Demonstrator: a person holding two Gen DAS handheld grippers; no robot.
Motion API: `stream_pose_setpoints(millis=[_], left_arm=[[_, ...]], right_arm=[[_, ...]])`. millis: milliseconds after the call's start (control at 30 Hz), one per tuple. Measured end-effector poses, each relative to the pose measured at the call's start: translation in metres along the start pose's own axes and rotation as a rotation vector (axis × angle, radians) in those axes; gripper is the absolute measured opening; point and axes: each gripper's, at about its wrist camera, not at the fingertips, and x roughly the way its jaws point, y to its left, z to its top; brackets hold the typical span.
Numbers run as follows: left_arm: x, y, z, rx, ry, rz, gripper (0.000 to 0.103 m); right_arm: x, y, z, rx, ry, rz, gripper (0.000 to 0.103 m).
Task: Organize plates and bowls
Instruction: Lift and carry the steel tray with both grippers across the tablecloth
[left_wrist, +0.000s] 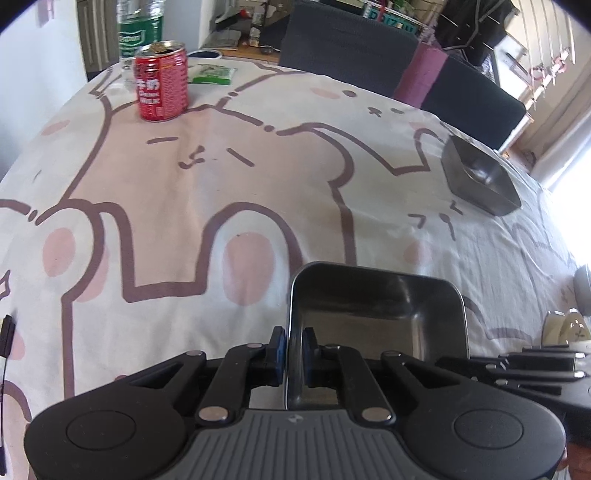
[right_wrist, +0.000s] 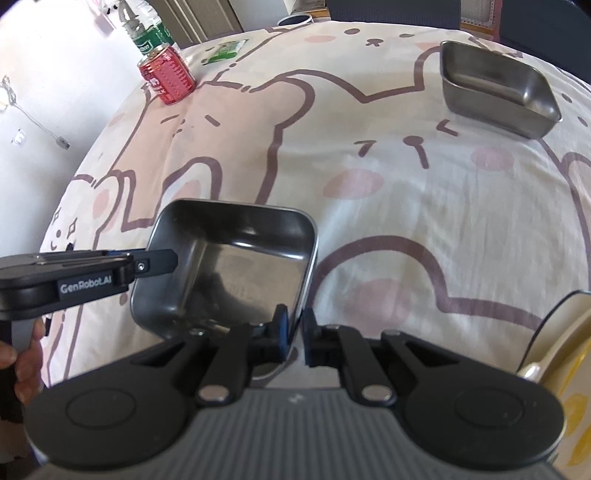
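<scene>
A square steel dish sits close in front of me on the rabbit-print tablecloth. My left gripper is shut on the dish's left wall, one pad inside and one outside. My right gripper is shut on the right wall of the same steel dish. In the right wrist view the left gripper reaches in from the left edge, a hand below it. The right gripper shows side-on in the left wrist view. A second steel dish stands empty at the far right.
A red can, a green-labelled bottle and a green packet stand at the far left. Pale ceramic bowls sit at the right edge, and a yellowish dish lies near my right gripper. Dark chair backs line the far side.
</scene>
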Motion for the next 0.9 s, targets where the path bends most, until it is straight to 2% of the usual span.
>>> stream_pose_setpoints(millis=[267, 533, 733, 900], left_arm=[[0.006, -0.003, 0.003, 0.017, -0.011, 0.035, 0.01], [0.01, -0.012, 0.005, 0.04, -0.012, 0.014, 0.01], [0.012, -0.01, 0.002, 0.039, 0.033, 0.016, 0.012], [0.009, -0.008, -0.001, 0.053, 0.04, 0.027, 0.012]], right_arm=[[0.008, 0.007, 0.002, -0.005, 0.001, 0.001, 0.01], [0.003, -0.003, 0.0, 0.028, 0.013, -0.008, 0.011], [0.003, -0.002, 0.0, 0.024, 0.018, -0.014, 0.012], [0.004, 0.0, 0.001, 0.012, 0.008, -0.039, 0.016]])
